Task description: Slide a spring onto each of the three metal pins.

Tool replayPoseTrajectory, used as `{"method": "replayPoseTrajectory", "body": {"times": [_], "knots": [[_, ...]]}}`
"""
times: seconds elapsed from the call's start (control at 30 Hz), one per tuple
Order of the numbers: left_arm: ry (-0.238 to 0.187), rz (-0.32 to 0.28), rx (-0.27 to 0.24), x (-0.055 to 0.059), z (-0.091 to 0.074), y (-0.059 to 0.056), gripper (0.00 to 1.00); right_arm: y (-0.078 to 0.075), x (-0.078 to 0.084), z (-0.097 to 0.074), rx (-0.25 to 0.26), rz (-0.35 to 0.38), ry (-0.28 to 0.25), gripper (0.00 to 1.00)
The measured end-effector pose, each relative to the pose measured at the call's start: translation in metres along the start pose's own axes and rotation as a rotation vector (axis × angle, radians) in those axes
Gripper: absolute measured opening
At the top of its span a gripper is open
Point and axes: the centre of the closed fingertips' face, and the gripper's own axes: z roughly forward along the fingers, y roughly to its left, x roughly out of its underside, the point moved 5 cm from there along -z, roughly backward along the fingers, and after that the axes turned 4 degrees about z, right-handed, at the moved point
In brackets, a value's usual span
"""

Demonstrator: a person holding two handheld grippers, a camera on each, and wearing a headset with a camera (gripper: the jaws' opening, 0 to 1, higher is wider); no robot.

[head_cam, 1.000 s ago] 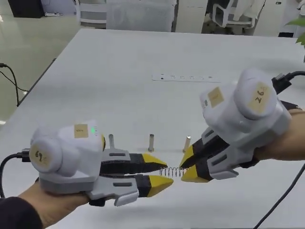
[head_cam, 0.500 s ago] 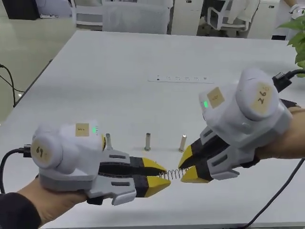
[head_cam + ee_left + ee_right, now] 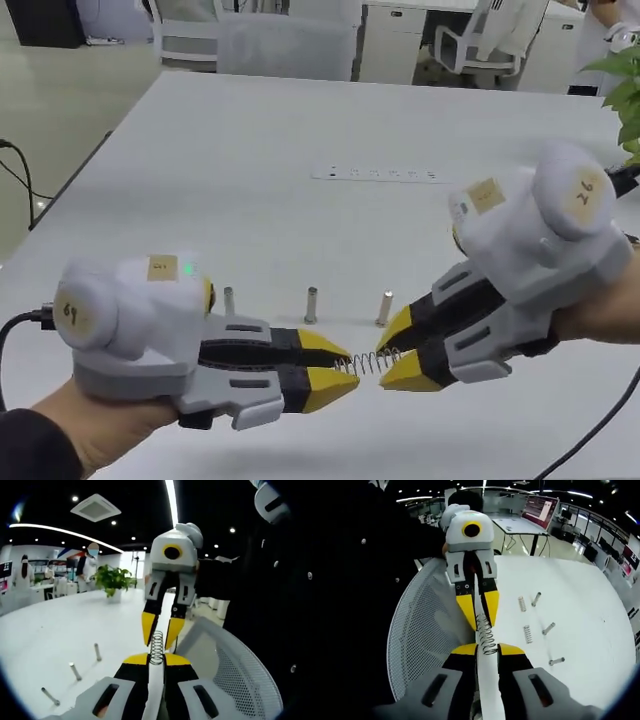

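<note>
Holding one spring (image 3: 366, 362) jointly, left gripper (image 3: 341, 369) labelled 69, right gripper (image 3: 398, 352) 26

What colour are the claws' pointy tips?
Yellow, on both the left claw and right claw gripping the spring; clearest in head view.

An open-plan office: a long white table (image 3: 300, 120) with a socket strip (image 3: 375, 174) set into its top; wheeled chairs (image 3: 488, 32) and a low cabinet (image 3: 392, 40) beyond; a potted plant (image 3: 114, 580); a ceiling air-conditioning cassette (image 3: 95, 508) and strip lights (image 3: 172, 500) overhead; a large screen (image 3: 539, 511) among rows of desks (image 3: 600, 535).
</note>
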Motion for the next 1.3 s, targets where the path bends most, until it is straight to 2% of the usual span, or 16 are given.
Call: {"method": "replayPoseTrajectory", "body": {"times": [0.13,0.4,0.43,0.53,0.7,0.83,1.0,1.17,1.3], "knots": [[-0.015,-0.005,0.001,-0.002,0.000,-0.002,0.02,0.000,-0.003,-0.005,-0.061,0.127,-0.139,0.13],[-0.049,-0.011,0.006,-0.008,-0.001,-0.004,0.02,-0.001,-0.010,-0.014,-0.179,0.333,-0.352,0.13],[-0.056,-0.011,0.005,-0.009,-0.001,-0.004,0.02,-0.002,-0.010,-0.014,-0.193,0.360,-0.367,0.13],[-0.057,-0.009,0.002,-0.009,-0.001,-0.003,0.02,-0.003,-0.009,-0.013,-0.205,0.379,-0.376,0.13],[-0.057,-0.001,-0.001,-0.010,-0.002,-0.003,0.02,-0.002,-0.006,-0.004,-0.226,0.399,-0.345,0.12],[-0.058,-0.001,-0.004,-0.010,-0.002,-0.002,0.02,-0.002,-0.008,-0.003,-0.248,0.425,-0.366,0.11],[-0.049,0.002,-0.009,-0.009,-0.002,-0.002,0.02,-0.001,-0.007,-0.001,-0.253,0.436,-0.361,0.10],[-0.010,0.021,-0.005,-0.002,0.001,-0.008,0.02,0.005,-0.002,0.004,-0.268,0.433,-0.321,0.08],[0.027,0.032,0.022,0.006,0.004,-0.014,0.02,0.012,0.005,0.008,-0.273,0.429,-0.293,0.08]]}}
